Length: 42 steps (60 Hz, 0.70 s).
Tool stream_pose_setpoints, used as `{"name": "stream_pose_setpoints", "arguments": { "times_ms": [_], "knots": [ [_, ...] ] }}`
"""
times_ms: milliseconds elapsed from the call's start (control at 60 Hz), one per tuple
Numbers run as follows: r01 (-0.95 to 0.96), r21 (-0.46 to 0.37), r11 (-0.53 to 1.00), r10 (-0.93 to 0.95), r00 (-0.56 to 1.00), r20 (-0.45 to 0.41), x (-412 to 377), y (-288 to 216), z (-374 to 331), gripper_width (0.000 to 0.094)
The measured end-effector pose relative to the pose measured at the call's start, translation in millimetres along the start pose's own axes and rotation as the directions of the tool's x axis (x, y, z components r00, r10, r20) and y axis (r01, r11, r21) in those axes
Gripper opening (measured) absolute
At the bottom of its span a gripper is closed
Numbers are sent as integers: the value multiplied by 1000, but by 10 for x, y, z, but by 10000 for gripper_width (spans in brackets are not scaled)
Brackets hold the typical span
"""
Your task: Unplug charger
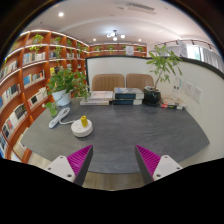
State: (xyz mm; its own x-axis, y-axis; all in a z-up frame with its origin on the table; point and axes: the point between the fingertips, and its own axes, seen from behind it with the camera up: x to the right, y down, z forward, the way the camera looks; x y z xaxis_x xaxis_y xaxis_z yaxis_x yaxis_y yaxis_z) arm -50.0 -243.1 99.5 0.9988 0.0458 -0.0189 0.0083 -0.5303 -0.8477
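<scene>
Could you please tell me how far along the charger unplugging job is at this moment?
Nothing looks done yet. The gripper is open and empty, its pink pads apart, above the near edge of the grey table. In hand is only the approach: the small white object sits well beyond the fingers. I cannot pick out a charger or socket for certain. Finding, gripping and pulling the plug all remain.
</scene>
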Motion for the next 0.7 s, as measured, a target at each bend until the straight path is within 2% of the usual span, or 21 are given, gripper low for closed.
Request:
{"name": "stream_pose_setpoints", "arguments": {
  "times_ms": [100, 200, 250, 300, 417, 483, 550, 583, 617, 633, 700],
  "knots": [
    [25, -18, 1000, -23, 998, 62, -149, -12, 66, 853],
    [60, -7, 998, -59, 995, 81, -508, -160, 624, 835],
    [50, -16, 999, -49, 995, 85, -680, -173, 952, 785],
    [37, -19, 999, -36, 997, 67, -1258, -233, 1401, 710],
    [36, 7, 999, -37, 999, 26, -1401, -378, 1871, 625],
    [44, 18, 999, -45, 999, 14, -1408, -443, 2041, 537],
    [46, -13, 999, -46, 999, 9, -1407, -383, 2162, 415],
    [35, 9, 999, -36, 999, 20, -1434, -446, 2175, 352],
    [35, 2, 999, -35, 999, 2, -1393, -434, 2194, 178],
    [43, -3, 999, -43, 999, -9, -1367, -423, 2190, 135],
    [55, 1, 999, -55, 998, -21, -1367, -423, 2192, 96]
  ]
}}
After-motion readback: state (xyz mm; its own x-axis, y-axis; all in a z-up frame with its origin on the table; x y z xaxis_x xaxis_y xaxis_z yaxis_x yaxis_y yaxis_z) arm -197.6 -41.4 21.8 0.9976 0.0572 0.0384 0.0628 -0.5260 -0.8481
